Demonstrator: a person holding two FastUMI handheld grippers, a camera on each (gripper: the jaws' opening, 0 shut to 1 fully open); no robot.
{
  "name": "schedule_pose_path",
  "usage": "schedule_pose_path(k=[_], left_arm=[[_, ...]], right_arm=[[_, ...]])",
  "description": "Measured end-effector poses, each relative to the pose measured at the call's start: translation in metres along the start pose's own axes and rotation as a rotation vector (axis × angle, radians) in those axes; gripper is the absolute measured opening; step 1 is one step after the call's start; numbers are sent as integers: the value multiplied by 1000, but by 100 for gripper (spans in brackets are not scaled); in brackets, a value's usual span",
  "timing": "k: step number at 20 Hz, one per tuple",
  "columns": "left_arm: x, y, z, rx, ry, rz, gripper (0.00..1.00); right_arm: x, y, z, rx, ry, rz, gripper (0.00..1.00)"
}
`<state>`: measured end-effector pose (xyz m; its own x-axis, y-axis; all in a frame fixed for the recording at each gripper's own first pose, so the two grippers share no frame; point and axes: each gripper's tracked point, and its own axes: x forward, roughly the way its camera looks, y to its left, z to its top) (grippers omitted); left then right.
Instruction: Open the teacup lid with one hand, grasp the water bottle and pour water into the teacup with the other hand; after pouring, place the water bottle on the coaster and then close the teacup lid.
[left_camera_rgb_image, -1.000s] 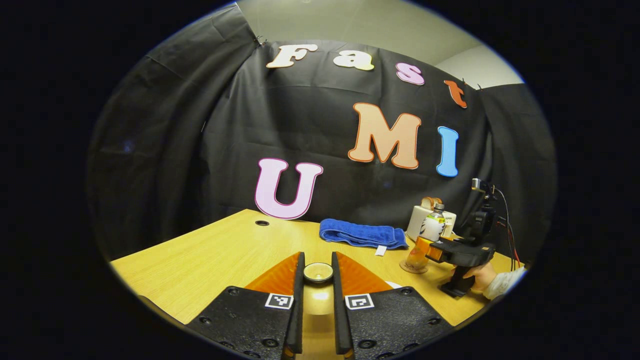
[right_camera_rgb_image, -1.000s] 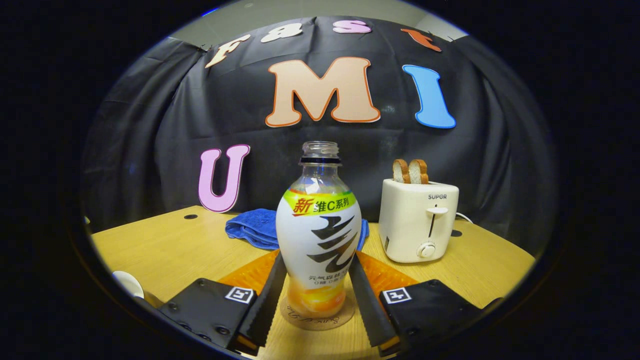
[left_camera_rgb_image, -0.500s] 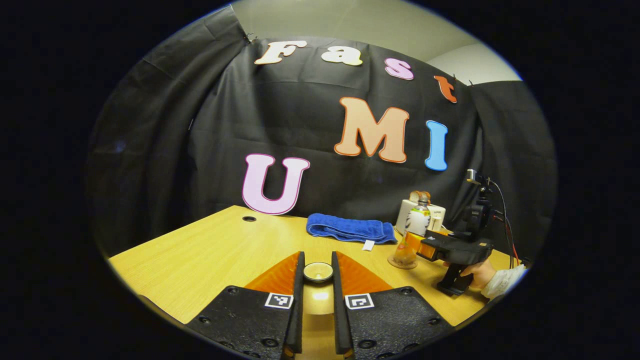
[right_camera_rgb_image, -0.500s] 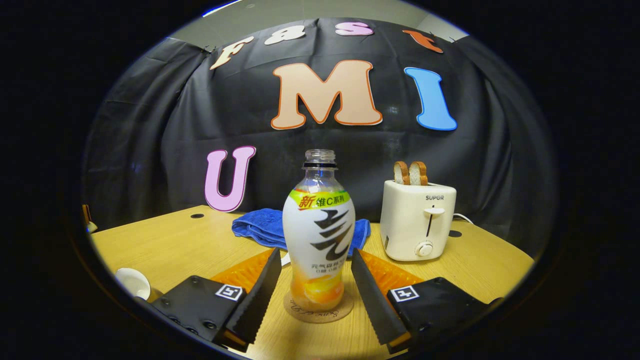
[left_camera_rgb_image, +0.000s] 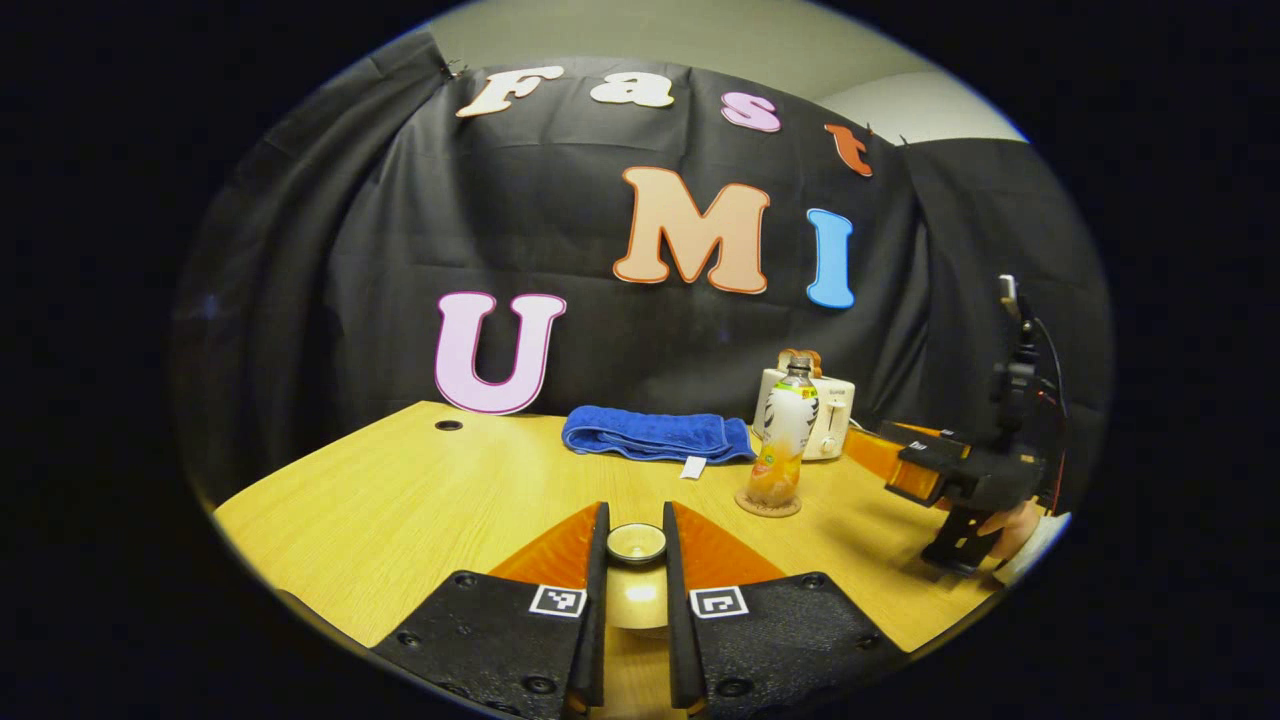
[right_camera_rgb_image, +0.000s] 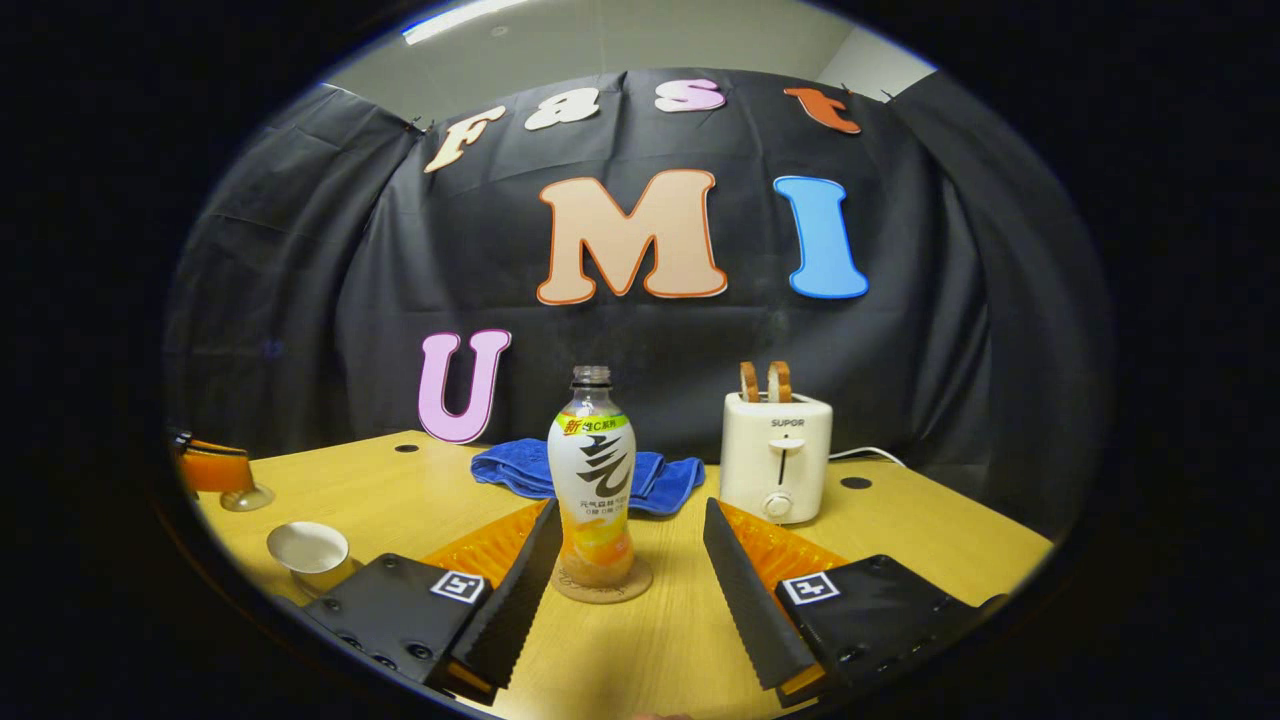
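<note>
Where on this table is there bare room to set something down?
Bare wood lies left of the blue towel, toward the table edge, and right of the toaster. It is crowded around the water bottle on its coaster.

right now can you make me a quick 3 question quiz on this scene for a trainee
1. True or false: the water bottle stands upright on the coaster.
2. Multiple choice: the right gripper is (A) shut on the bottle, (B) open with its fingers apart from the bottle, (C) shut on the towel.
3. Fill in: the left gripper is shut on the knob of the ____.

Key
1. True.
2. B.
3. teacup lid; in the right gripper view the teacup stands uncovered at the left.
</note>
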<state>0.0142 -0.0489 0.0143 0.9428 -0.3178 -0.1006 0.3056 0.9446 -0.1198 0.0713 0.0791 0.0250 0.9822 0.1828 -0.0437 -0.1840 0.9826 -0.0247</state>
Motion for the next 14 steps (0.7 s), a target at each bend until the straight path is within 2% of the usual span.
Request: schedule_pose_path(k=[2, 4, 5, 9, 11, 14], left_arm=[[9, -8, 0, 30, 5, -16, 23], [16, -12, -2, 53, 13, -21, 23], [19, -14, -4, 60, 16, -20, 23], [31, -19, -22, 93, 44, -4, 23], [34, -20, -29, 99, 61, -2, 23], [38, -22, -32, 88, 65, -2, 23]], right_arm=[[-13, -6, 1, -10, -14, 0, 88], [-29, -11, 2, -21, -26, -1, 91], [-33, -13, 1, -22, -27, 0, 88], [-49, -19, -5, -9, -14, 7, 91], [-53, -22, -7, -5, -9, 5, 87], [-54, -24, -8, -5, -3, 6, 94]])
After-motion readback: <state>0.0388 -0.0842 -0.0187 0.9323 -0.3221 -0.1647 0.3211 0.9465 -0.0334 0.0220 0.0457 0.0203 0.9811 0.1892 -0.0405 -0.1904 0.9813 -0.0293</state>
